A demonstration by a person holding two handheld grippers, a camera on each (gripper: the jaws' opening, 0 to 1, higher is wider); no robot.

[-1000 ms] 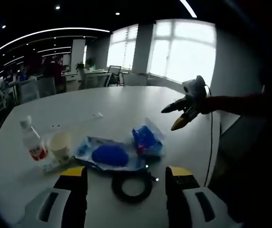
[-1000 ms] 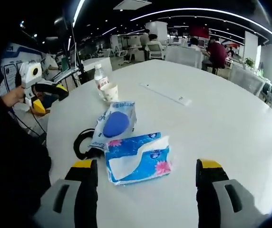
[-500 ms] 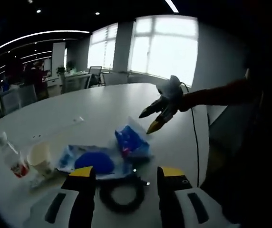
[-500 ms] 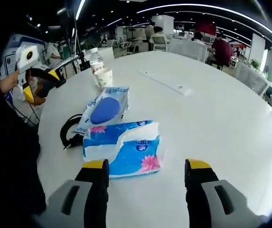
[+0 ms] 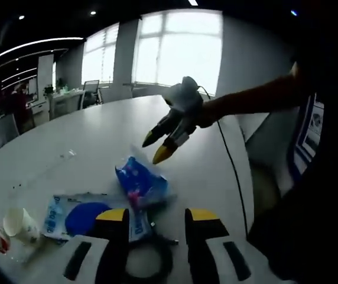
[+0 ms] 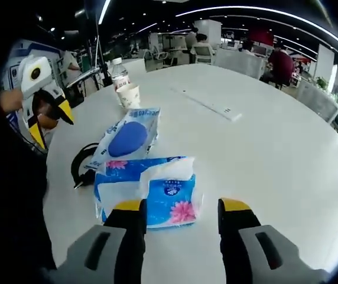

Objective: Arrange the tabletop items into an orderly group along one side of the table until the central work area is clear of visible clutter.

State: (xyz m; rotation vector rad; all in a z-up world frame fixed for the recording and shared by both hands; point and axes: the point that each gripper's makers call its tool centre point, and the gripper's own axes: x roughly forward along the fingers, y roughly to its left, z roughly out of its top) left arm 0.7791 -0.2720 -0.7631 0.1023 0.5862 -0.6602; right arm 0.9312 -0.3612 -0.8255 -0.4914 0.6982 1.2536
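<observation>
Since the earlier frames both grippers' jaws have drawn closer together, and the right gripper (image 6: 182, 213) has come nearer the blue floral tissue pack (image 6: 148, 192), which now lies just beyond its yellow-tipped jaws. Those jaws stand apart with nothing between them. The tissue pack lies on the round white table (image 6: 263, 142), its long axis running across the right gripper view, with white tissue sticking up from its top. Beyond it lies a clear plastic bag holding a dark blue oval object (image 6: 127, 137), its long axis pointing away toward a paper cup (image 6: 129, 95) and a small water bottle (image 6: 119, 72) near the table's far edge. A black coiled cable (image 6: 81, 168) lies beside the bag, partly hidden under it.

In the left gripper view, the left gripper (image 5: 152, 219) has its jaws apart and empty above the cable, whose loop they partly hide. The right gripper hovers above the tissue pack, tips pointing down toward it, held by an outstretched arm in a dark red sleeve (image 5: 257, 97). The bottle is cut off at that view's edge.
</observation>
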